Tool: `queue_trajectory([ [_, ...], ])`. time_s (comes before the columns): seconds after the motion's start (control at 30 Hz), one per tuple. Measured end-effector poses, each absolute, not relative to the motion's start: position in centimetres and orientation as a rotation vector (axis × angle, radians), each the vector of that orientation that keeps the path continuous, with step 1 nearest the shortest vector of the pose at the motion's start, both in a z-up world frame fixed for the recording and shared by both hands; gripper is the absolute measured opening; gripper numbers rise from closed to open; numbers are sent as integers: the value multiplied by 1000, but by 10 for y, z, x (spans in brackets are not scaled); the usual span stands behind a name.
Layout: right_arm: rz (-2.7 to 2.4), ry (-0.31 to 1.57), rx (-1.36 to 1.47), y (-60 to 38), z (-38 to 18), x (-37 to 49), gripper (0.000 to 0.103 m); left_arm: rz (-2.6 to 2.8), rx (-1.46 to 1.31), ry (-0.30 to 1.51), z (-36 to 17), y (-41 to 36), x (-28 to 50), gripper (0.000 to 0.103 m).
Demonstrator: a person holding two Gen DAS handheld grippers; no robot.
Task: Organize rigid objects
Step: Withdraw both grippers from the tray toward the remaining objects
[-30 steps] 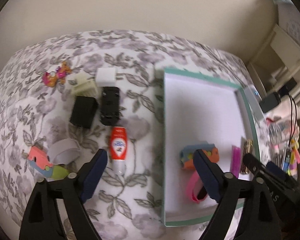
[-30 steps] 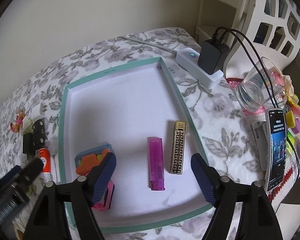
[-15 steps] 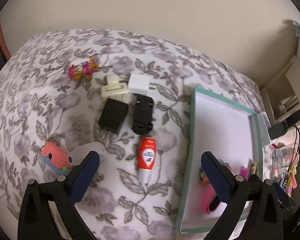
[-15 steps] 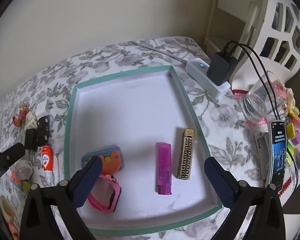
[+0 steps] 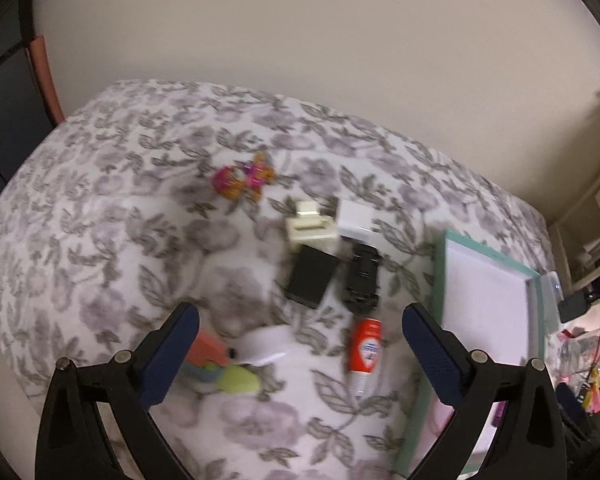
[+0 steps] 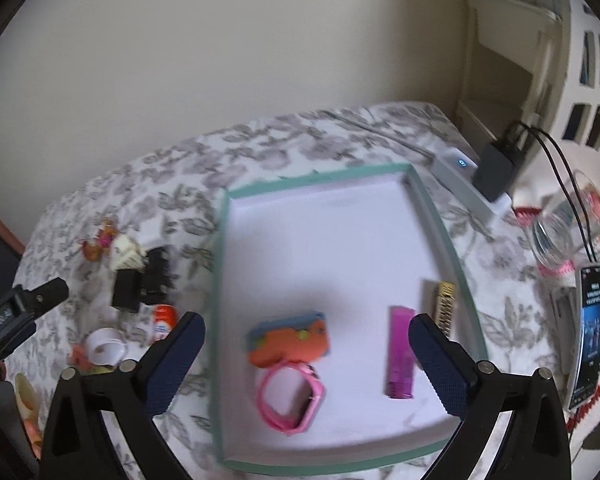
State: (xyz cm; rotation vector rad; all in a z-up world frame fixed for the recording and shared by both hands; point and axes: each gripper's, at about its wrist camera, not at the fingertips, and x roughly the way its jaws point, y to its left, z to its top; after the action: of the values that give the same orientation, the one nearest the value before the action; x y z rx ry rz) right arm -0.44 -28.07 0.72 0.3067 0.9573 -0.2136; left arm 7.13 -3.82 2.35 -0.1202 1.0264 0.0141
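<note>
We hold both grippers above the flower-print tablecloth (image 5: pixel 100 240), and both stand spread wide with nothing between their fingers. Our left gripper (image 5: pixel 300 344) hangs over the loose pile: a red-and-white tube (image 5: pixel 365 350), a black toy car (image 5: pixel 363 278), a black block (image 5: pixel 311 276), a cream plastic piece (image 5: pixel 310 228), a white charger (image 5: pixel 356 218) and a pink-and-orange toy (image 5: pixel 244 178), all lying on the cloth outside the tray. Our right gripper (image 6: pixel 306 364) hovers over the teal-rimmed tray (image 6: pixel 320 178), where a pink watch (image 6: pixel 292 402), an orange-and-blue toy (image 6: pixel 290 340), a purple lighter (image 6: pixel 400 354) and a gold patterned lighter (image 6: pixel 444 308) lie.
</note>
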Motion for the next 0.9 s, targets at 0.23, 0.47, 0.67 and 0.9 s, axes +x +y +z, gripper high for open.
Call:
queue_trajectory([
  [0.23,-124,906,280,-246,25,4,103,86,-95,1024,30,-11,73,101],
  [0.47,-60,926,251,-214,24,19,103,142,-102,1046,27,19,76,101],
  [0.67,-29,963,215,-193,15,34,103,170,-152,1077,19,44,82,101],
  [0.9,-5,1027,153,-166,-7,50,103,186,-210,1160,-6,61,91,101],
])
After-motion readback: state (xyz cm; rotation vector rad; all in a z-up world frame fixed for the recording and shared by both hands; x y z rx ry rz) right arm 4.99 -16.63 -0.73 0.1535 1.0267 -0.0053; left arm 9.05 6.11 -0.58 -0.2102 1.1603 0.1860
